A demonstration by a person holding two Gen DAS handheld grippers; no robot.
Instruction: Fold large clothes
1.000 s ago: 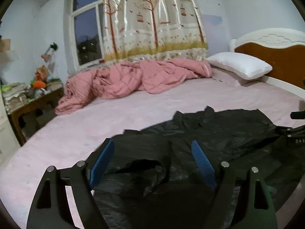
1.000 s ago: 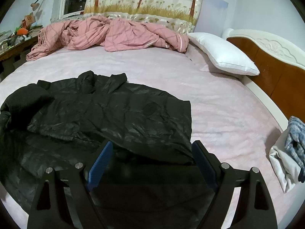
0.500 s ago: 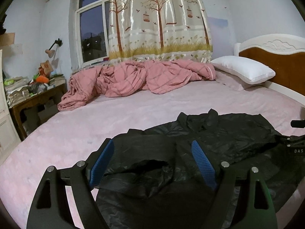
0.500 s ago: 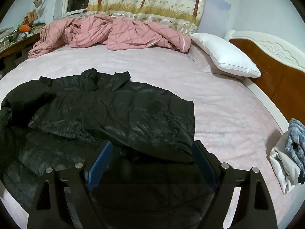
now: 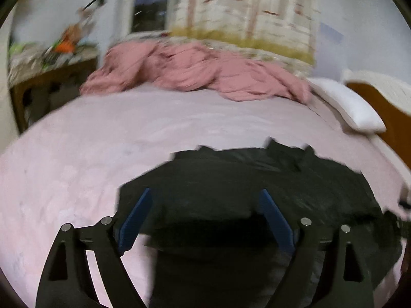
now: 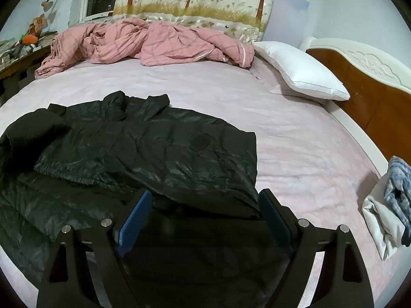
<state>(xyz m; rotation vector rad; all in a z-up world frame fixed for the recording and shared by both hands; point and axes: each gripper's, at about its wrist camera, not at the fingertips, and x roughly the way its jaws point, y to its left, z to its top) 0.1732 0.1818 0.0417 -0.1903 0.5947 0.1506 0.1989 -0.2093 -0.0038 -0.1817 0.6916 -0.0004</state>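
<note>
Two grippers hover over a black jacket [image 6: 143, 151] on the bed [image 6: 295, 138]: left gripper [image 5: 205, 220] opening, empty; right gripper [image 6: 204, 220] wide, empty; pillow [image 6: 300, 71] at two o'clock.

The black jacket [image 6: 143, 151] is of glossy, crinkled cloth; the bed sheet [image 6: 295, 138] is matt pink cloth; the headboard [image 6: 364, 102] is smooth brown wood.

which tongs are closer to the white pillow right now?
Right, going by the views. The right tongs hang over the black jacket with the white pillow large ahead to their right. The left tongs, jaws opening, see it smaller, off at the edge.
</note>
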